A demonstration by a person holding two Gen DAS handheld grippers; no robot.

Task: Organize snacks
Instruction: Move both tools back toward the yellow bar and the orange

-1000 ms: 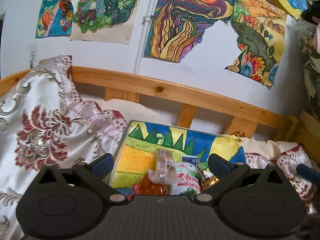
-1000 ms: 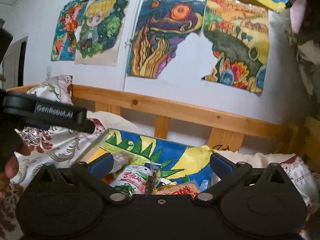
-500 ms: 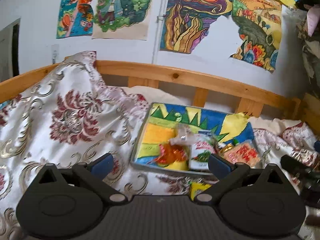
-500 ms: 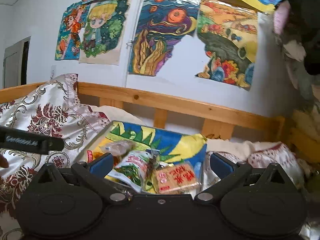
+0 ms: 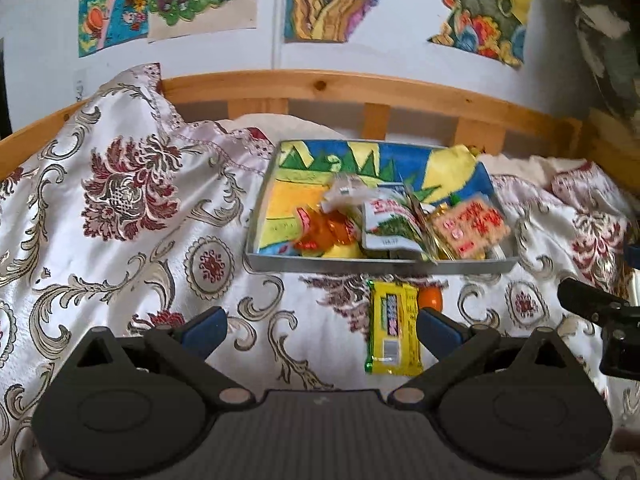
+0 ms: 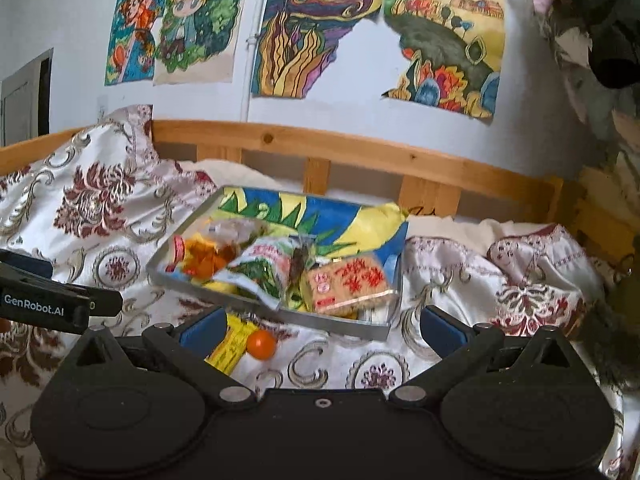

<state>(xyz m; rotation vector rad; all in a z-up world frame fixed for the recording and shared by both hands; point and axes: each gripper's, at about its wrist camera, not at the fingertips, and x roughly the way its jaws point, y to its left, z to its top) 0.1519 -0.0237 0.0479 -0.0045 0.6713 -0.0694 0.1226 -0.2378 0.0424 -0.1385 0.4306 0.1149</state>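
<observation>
Both grippers pulled back, fingers spread empty, yellow packet (image 5: 394, 328) on bedspread (image 5: 120, 216) beside tray edge (image 5: 376, 266)

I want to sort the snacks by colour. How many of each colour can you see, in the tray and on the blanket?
Yellow packet on the blanket: 1
Orange ball on the blanket: 1
Orange packet in the tray: 1
White and green bag: 1
Clear pack with red print: 1
Clear wrapper: 1
Total: 6 that I can tell apart

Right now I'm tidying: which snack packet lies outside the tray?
The yellow packet, flat on the bedspread in front of the tray; the other packets lie inside it.
</observation>
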